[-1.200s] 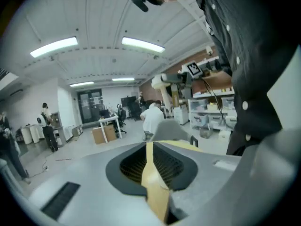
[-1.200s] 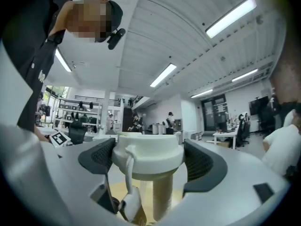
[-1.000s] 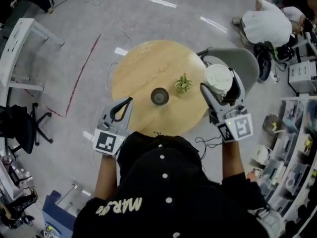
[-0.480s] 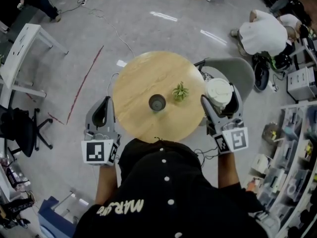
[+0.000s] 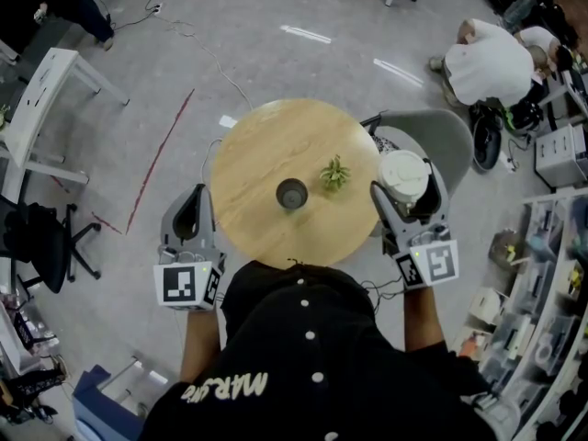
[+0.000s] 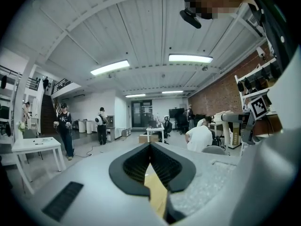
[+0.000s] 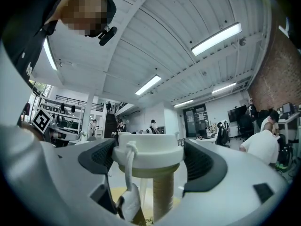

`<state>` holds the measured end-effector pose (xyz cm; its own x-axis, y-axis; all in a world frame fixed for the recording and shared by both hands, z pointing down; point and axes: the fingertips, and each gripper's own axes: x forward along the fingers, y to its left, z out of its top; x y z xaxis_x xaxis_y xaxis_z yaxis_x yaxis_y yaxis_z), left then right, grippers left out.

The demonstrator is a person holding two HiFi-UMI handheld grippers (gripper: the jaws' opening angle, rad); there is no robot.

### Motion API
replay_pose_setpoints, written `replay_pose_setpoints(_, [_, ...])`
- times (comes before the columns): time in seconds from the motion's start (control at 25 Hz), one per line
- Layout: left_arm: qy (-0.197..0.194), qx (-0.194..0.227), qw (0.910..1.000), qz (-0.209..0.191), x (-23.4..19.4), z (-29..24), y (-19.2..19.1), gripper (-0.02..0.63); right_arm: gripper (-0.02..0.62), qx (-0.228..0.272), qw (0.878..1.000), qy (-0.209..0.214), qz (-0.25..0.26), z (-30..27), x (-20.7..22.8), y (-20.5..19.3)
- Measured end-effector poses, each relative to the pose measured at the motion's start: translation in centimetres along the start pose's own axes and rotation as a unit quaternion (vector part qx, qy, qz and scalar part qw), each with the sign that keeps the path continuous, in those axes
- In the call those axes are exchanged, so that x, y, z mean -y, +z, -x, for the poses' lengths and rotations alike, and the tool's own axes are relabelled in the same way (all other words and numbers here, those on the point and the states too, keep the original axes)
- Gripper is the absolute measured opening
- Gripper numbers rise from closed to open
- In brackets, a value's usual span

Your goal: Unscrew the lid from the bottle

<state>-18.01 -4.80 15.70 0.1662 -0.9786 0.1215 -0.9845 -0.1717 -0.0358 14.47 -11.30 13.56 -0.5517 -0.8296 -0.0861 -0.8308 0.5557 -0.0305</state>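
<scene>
The dark bottle (image 5: 292,192) stands open-mouthed in the middle of the round wooden table (image 5: 257,150). Its white lid (image 5: 404,174) is off it, gripped between the wide-set jaws of my right gripper (image 5: 406,176) beyond the table's right edge. In the right gripper view the lid (image 7: 149,153) spans from pad to pad, with a white cord hanging at its left side and a tan stem under it. My left gripper (image 5: 191,197) is shut and empty, hovering off the table's left edge. In the left gripper view, a strip of tabletop (image 6: 157,197) shows below the left gripper's (image 6: 150,147) meeting pads.
A small green plant (image 5: 334,171) sits on the table right of the bottle. A grey chair (image 5: 450,131) stands behind the table's right side. A person in white (image 5: 491,62) crouches at the far right. A white desk (image 5: 46,90), a black office chair (image 5: 37,237) and shelves (image 5: 551,274) surround.
My left gripper has drawn back from the table's front-left edge, risen and straightened. The right gripper has shifted slightly while still holding the lid.
</scene>
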Motion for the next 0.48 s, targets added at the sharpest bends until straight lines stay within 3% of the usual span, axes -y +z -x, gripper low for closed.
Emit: replay_pose_setpoints(0.48, [-0.005,-0.006,1.0000,-0.003,0.16,-0.69,-0.62,0.005,0.459,-0.005,1.000,0.004,0.004,-0.56,-0.13,-0.68])
